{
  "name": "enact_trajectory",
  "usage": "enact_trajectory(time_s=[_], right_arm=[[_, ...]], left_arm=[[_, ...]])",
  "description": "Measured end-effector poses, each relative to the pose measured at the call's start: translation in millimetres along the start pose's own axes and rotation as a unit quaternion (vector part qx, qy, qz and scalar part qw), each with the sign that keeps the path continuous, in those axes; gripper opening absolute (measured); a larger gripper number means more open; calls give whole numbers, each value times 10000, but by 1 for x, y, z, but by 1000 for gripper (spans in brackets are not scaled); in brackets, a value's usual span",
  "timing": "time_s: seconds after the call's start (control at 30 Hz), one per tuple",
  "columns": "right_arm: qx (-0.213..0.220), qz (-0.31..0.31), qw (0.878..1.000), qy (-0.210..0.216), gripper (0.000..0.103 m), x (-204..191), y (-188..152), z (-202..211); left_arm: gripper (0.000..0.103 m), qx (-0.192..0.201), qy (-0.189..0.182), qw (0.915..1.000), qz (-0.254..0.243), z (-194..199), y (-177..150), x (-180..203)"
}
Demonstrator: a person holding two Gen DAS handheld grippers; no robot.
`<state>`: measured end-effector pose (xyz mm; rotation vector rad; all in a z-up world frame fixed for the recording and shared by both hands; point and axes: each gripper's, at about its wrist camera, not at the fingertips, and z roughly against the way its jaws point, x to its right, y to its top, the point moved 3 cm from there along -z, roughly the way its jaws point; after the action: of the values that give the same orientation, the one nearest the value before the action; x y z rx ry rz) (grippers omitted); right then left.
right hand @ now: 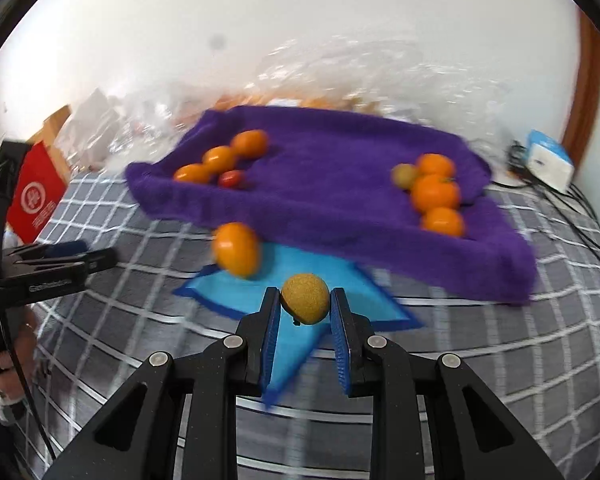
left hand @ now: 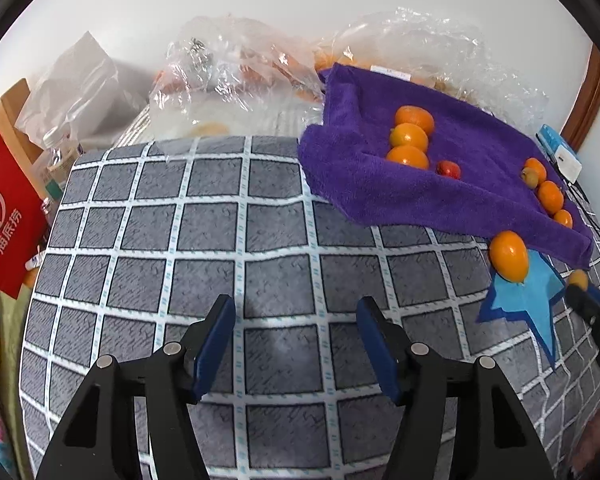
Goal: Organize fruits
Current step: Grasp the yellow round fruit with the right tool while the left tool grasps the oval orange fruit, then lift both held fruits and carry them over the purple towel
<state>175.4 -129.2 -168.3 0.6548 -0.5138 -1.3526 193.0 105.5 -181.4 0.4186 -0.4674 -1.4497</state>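
Both wrist views toward purple towel (left hand: 412,184)

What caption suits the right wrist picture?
Right tongs close around a small tan fruit above a blue star mat.

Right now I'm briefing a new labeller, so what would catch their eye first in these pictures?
The purple towel on the grey checked cloth, with oranges grouped at its two ends beside a small red fruit. Next, the right tool closing around a brownish-yellow fruit over the blue star mat, a loose orange at the mat's edge. The left tool hangs open above bare cloth.
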Motion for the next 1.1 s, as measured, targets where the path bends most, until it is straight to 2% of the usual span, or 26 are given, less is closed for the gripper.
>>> enact_trajectory(time_s=[0.1,0.27,0.5,0.63,0.9,0.93,0.97,1.0,1.1], right_arm=[[32,-226,9995,-220,25,30,-3,5],[53,-606,9965,-574,25,76,-9,14],[-38,-825,9940,-715,25,104,-20,17],[-85,-820,9941,-709,25,108,-24,17],[-197,-838,9941,-660,25,111,-25,7],[-208,-845,9941,-654,25,111,-25,6],[-222,-858,9939,-649,25,111,-25,4],[-229,-867,9939,-646,25,111,-24,3],[-216,-886,9939,-628,25,111,-23,2]], left_arm=[[59,-69,-319,9995,-29,4,1,12],[59,99,-753,9965,-343,12,7,49],[61,1,-1220,9905,-632,7,13,101],[61,-142,-1325,9898,-509,-3,15,116],[61,43,-910,9941,-587,-17,20,134],[59,68,-897,9943,-564,-18,22,136],[51,110,-907,9943,-544,-19,23,137],[38,135,-904,9943,-545,-20,24,137],[36,141,-918,9941,-558,-20,25,133]])
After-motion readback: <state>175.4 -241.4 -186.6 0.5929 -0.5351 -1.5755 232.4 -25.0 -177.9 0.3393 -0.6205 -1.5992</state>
